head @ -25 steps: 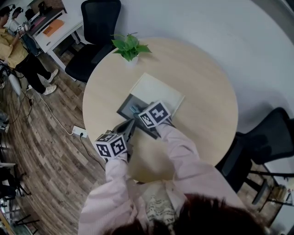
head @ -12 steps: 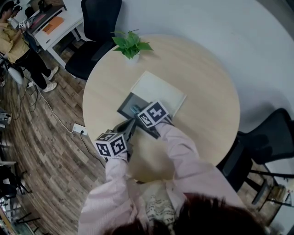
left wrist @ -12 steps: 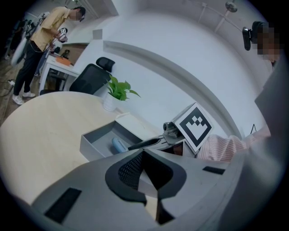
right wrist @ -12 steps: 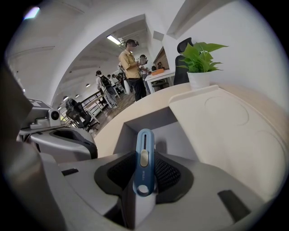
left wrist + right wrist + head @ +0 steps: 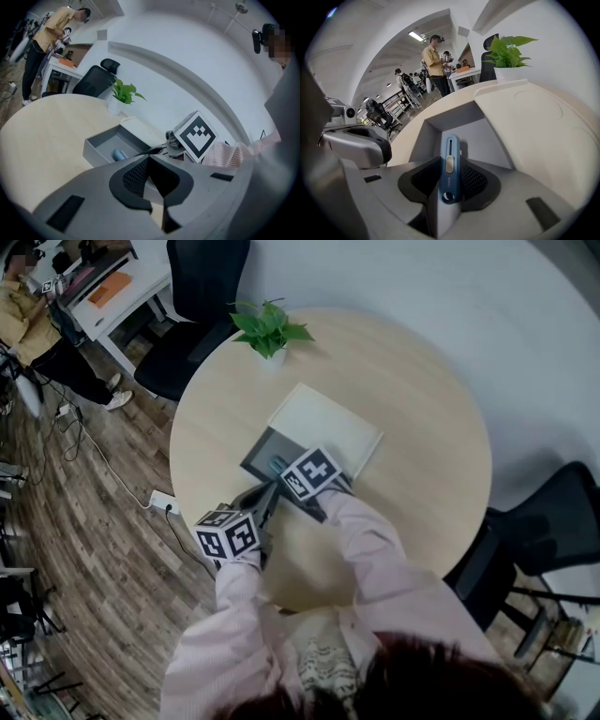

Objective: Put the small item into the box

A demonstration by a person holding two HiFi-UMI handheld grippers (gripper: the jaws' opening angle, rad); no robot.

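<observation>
The small blue item (image 5: pixel 450 154) sat upright between the jaws of the right claw (image 5: pixel 450 187), which were clamped on its lower end, while its far end reached out past them and down into the open grey box (image 5: pixel 487 136). Seen from the left claw's side, that blue tip hung low inside the box, though whether it touched the floor could not be told; the cream lid (image 5: pixel 328 426) lay on the table (image 5: pixel 422 409) right against the box. The left claw (image 5: pixel 151 164) rested near the box with its jaws together.
</observation>
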